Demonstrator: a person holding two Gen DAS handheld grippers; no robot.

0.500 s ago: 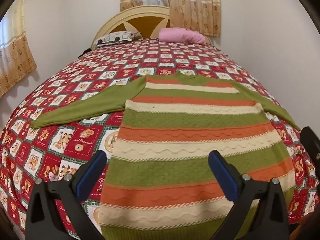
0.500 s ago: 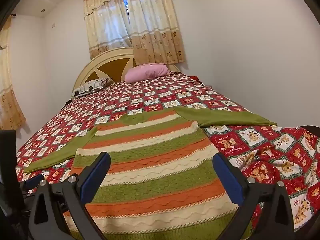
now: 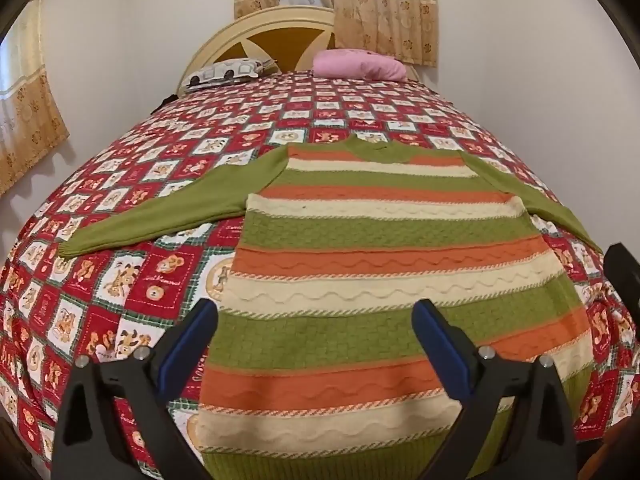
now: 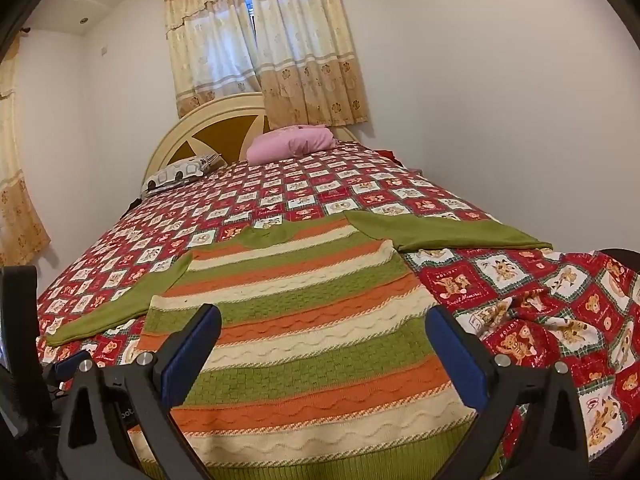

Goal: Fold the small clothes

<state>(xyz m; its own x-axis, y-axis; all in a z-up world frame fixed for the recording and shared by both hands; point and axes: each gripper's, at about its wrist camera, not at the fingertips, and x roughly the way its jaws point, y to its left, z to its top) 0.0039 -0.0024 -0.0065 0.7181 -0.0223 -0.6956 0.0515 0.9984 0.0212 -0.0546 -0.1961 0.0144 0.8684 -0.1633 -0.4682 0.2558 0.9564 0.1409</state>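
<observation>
A small knitted sweater [image 3: 384,264] with green, orange and cream stripes lies flat on the bed, hem toward me, both green sleeves spread out. Its left sleeve [image 3: 160,216] reaches out to the left. In the right wrist view the sweater [image 4: 304,320] lies ahead and its right sleeve [image 4: 444,234] reaches right. My left gripper [image 3: 316,332] is open and empty, held just above the hem end. My right gripper [image 4: 324,340] is open and empty above the lower body of the sweater. Neither touches the cloth.
The bed has a red and white patchwork cover [image 3: 120,280]. A pink pillow [image 3: 360,66] and a car-shaped pillow [image 3: 226,72] lie by the headboard [image 3: 280,36]. A white wall runs along the bed's right side [image 4: 500,120]. The left gripper's body shows at the left edge of the right wrist view [image 4: 18,320].
Both views have barely shifted. The sweater lies as before and both grippers stay open.
</observation>
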